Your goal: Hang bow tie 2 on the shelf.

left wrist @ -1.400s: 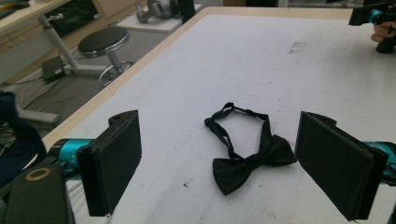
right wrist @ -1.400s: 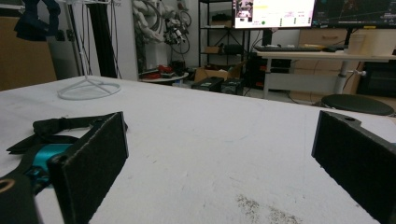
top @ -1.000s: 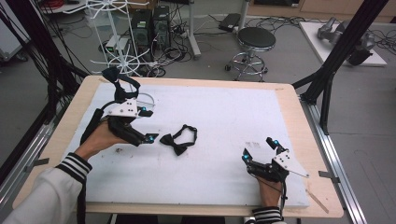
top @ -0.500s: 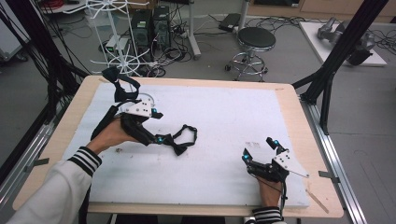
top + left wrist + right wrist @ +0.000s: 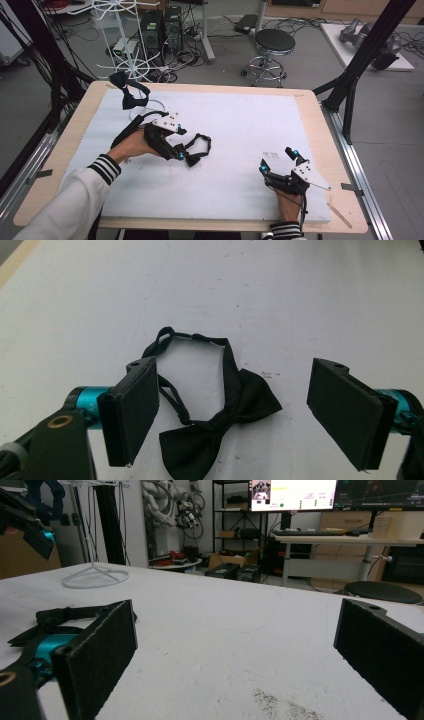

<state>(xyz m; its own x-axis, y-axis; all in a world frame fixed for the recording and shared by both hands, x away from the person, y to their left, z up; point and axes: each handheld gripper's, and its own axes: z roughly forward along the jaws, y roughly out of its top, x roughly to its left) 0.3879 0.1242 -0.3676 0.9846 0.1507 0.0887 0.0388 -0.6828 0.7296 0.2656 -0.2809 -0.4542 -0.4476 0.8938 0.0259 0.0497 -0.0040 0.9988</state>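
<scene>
I have the left gripper [image 5: 186, 157] spread wide and empty, low over the black fabric bow tie [image 5: 220, 427], which lies flat on the white foam sheet [image 5: 240, 125] covering the desk, near its middle and a little toward the left edge. Its strap loops away from me. My right gripper [image 5: 277, 161] rests near the front right corner, jaws wide apart, gripping nothing. A white wire stand [image 5: 145, 107] sits near the far left corner.
</scene>
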